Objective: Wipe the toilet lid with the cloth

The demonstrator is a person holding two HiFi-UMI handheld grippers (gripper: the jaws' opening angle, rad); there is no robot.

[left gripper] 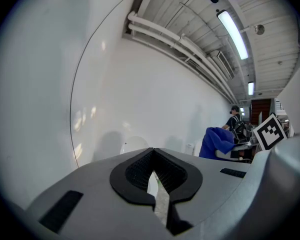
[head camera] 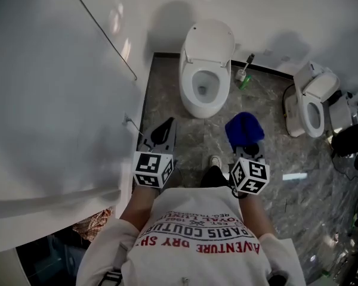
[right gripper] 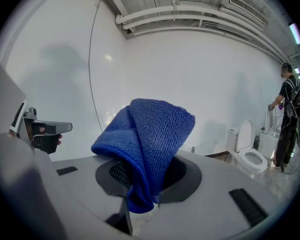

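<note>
A white toilet [head camera: 204, 85] stands ahead against the far wall with its lid [head camera: 210, 40] raised upright. My right gripper [head camera: 246, 137] is shut on a bunched blue cloth [head camera: 244, 128], held in the air short of the bowl and to its right. The cloth [right gripper: 150, 134] fills the right gripper view, sticking up from my right gripper [right gripper: 140, 184]. My left gripper [head camera: 161, 131] hovers left of the bowl near the wall. Its jaws are closed to a thin slit with nothing between them, as seen on my left gripper [left gripper: 154, 176].
A second toilet [head camera: 310, 103] stands at the right, also lid up. A toilet brush [head camera: 244, 73] leans beside the first toilet. A white curved partition [head camera: 53, 100] closes off the left. A person [right gripper: 290, 114] stands far off by the second toilet [right gripper: 250, 151].
</note>
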